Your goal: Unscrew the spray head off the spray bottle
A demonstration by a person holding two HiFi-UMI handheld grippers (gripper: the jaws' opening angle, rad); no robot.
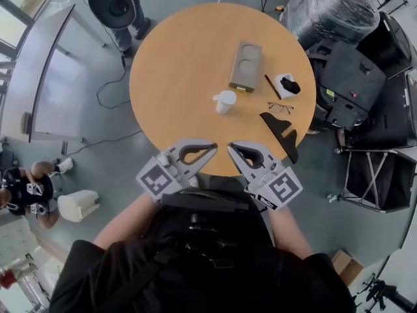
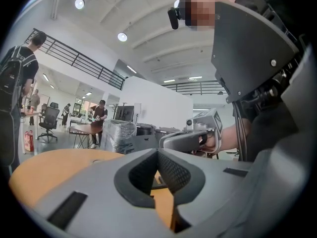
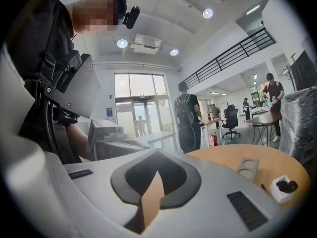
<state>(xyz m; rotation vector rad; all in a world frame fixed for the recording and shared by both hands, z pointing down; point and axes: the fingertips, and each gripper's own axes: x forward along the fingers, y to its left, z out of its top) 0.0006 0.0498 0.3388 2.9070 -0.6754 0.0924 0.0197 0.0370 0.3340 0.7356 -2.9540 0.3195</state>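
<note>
A small white spray bottle (image 1: 225, 101) stands near the middle of the round wooden table (image 1: 169, 70); neither gripper view shows it. My left gripper (image 1: 212, 147) and right gripper (image 1: 229, 147) hover over the table's near edge, well short of the bottle. Their tips point at each other, almost meeting. Both are shut with nothing between the jaws. In the left gripper view my left gripper (image 2: 157, 152) faces the right gripper (image 2: 195, 135). In the right gripper view my right gripper (image 3: 157, 153) faces the left gripper (image 3: 116, 139).
Beyond the bottle lies a grey two-hole tray (image 1: 245, 65) (image 3: 246, 168). To its right are a black pen (image 1: 272, 87), a white holder with a black item (image 1: 287, 85) (image 3: 283, 187), glasses (image 1: 280, 107) and a black flat piece (image 1: 281, 133). Black cases (image 1: 348, 77) crowd the right side.
</note>
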